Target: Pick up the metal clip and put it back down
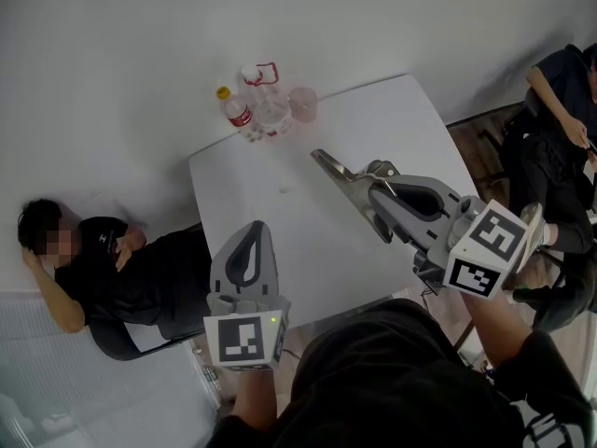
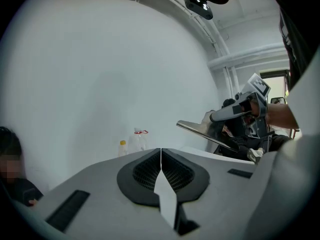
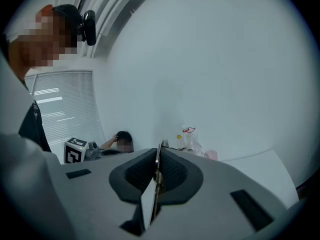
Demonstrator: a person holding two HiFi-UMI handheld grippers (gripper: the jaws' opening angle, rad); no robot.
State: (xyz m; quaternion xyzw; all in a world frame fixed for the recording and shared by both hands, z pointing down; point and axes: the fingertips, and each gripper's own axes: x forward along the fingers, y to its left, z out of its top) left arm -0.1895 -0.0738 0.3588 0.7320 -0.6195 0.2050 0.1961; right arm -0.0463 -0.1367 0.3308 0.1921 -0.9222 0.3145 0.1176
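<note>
My right gripper (image 1: pixel 375 172) is shut on the metal clip (image 1: pixel 347 183), a long shiny piece that juts up and left past the jaws above the white table (image 1: pixel 280 250). Along the right gripper view's own jaws (image 3: pixel 158 153) the clip (image 3: pixel 161 148) shows only as a thin metal edge pinched between the dark pads. From the left gripper view the clip (image 2: pixel 205 134) appears as a flat blade held in the air at the right. My left gripper (image 1: pixel 258 227) hangs over the table's near left corner, shut with nothing in it (image 2: pixel 161 151).
Two plastic bottles (image 1: pixel 240 112) (image 1: pixel 268 101) and a pink cup (image 1: pixel 303 104) stand at the table's far edge. One person (image 1: pixel 103 259) sits by the wall at the left, another (image 1: pixel 560 110) at the far right.
</note>
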